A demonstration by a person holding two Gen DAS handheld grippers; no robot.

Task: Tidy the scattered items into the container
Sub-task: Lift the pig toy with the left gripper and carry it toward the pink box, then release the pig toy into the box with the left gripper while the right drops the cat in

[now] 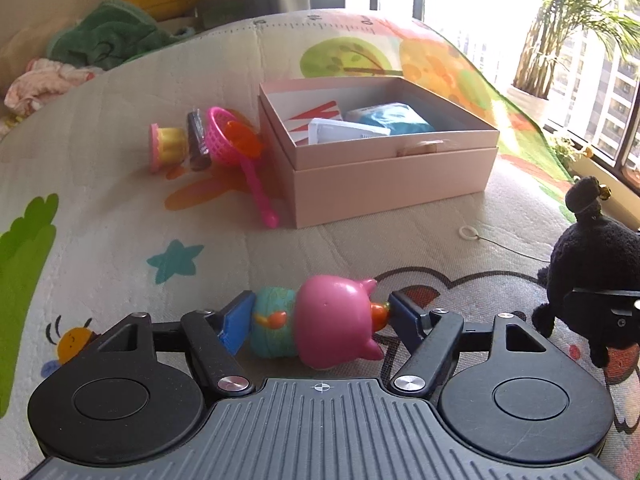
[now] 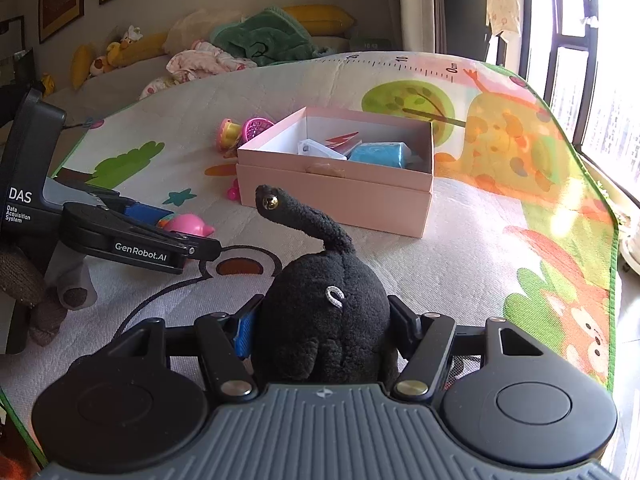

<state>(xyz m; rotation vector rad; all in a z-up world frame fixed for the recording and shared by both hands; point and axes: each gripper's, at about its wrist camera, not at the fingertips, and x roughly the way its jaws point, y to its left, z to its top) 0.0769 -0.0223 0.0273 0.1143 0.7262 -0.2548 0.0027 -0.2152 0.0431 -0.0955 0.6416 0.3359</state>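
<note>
A pink pig toy (image 1: 332, 320) with a teal body lies sideways between the blue pads of my left gripper (image 1: 320, 312), which is shut on it just above the play mat. My right gripper (image 2: 324, 328) is shut on a black plush animal (image 2: 320, 300), whose tail sticks up toward the box. The open pink box (image 1: 392, 148) stands ahead on the mat and holds a blue packet and some cards. To the left of the box lie a yellow toy cup (image 1: 170, 146), a dark wrapped item (image 1: 198, 140) and a pink strainer (image 1: 224, 136) with an orange piece in it.
A white ring on a string (image 1: 467, 233) lies on the mat right of centre. A green towel (image 2: 264, 36) and a heap of clothes sit beyond the mat's far edge. Windows run along the right side. A gloved hand (image 2: 36, 292) holds the left gripper.
</note>
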